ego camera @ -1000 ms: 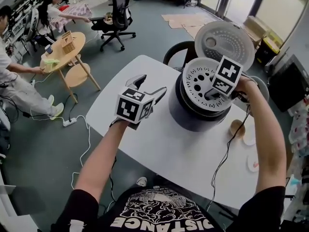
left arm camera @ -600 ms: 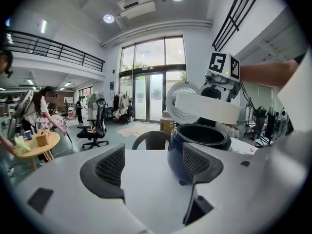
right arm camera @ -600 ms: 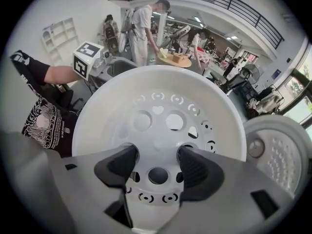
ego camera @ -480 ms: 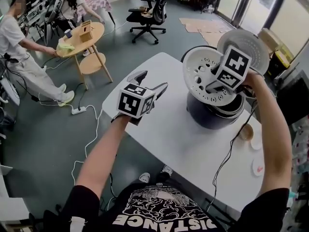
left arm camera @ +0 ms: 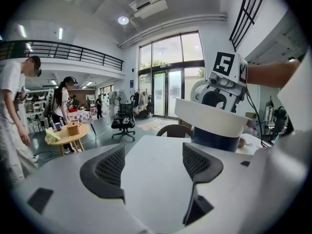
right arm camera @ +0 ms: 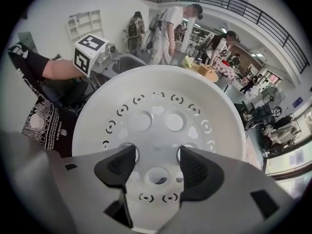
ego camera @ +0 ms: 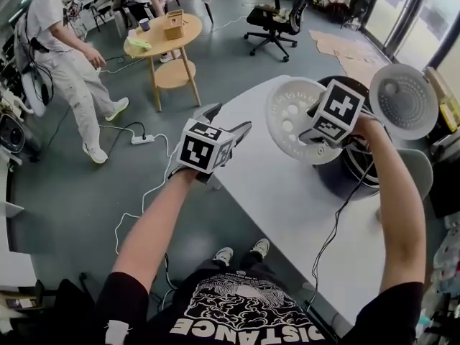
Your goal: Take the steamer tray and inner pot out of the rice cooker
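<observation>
One steamer tray (ego camera: 291, 121), white and full of holes, hangs tilted in the air over the far edge of the white counter (ego camera: 287, 200), just left of the dark rice cooker (ego camera: 338, 182) and clear of it. The right claw (right arm camera: 156, 156) is grasping it - its two jaws stand wide, their tips set at two of the big round holes in the tray's floor. The inner pot (ego camera: 361, 165) sits in the cooker with only its rim showing, and the cooker's lid (ego camera: 404, 100) stands open behind. Seen from the left gripper view, the tray screens the cooker's top.

The left claw (ego camera: 228, 119) is released, jaws apart with only bare counter between them, near the counter's left edge and well apart from the tray. A black cable (ego camera: 334, 236) trails from the right hand across the counter.

Around - one small round wooden table (ego camera: 162, 38) carrying a little box, one black office chair (ego camera: 277, 16), flattened cardboard (ego camera: 352, 49) and a power strip (ego camera: 141, 139) on the floor. Two people are by the wooden table, one standing (ego camera: 68, 56), the other cut off at the head view's top edge.
</observation>
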Available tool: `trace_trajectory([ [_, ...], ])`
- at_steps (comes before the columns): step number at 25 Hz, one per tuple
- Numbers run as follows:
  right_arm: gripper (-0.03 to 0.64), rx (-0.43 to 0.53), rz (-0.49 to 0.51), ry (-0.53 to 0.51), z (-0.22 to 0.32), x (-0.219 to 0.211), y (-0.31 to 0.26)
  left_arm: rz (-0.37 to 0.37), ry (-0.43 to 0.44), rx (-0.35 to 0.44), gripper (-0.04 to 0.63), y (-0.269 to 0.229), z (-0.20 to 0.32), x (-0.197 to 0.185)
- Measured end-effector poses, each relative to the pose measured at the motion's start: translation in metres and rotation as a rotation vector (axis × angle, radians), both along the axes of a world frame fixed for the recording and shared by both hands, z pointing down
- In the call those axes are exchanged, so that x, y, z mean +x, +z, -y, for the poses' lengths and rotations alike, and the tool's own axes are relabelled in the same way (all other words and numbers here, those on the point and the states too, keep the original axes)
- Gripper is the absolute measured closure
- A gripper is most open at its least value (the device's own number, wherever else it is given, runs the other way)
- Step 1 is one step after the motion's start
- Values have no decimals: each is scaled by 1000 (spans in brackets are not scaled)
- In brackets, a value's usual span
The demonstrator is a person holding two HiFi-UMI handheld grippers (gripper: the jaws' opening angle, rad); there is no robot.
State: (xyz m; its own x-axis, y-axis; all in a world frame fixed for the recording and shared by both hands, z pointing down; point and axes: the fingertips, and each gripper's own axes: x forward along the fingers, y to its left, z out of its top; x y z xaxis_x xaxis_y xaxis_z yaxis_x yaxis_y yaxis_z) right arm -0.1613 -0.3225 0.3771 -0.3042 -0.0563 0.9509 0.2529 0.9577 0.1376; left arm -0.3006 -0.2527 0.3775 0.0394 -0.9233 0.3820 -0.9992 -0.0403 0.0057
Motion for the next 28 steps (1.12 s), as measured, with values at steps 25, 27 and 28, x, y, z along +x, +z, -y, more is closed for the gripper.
trace_trajectory([
  [25, 313, -135, -110, 108, -51, -95, 242, -45, -92, -125, 235, 97, -45, -84],
  [27, 313, -118, -133, 127, -50, -95, 248, -45, -93, -137, 236, 103, -47, -85],
  [28, 313, -105, -144, 133, -49, -93, 252, -44, -94, -142, 235, 106, -47, -85],
])
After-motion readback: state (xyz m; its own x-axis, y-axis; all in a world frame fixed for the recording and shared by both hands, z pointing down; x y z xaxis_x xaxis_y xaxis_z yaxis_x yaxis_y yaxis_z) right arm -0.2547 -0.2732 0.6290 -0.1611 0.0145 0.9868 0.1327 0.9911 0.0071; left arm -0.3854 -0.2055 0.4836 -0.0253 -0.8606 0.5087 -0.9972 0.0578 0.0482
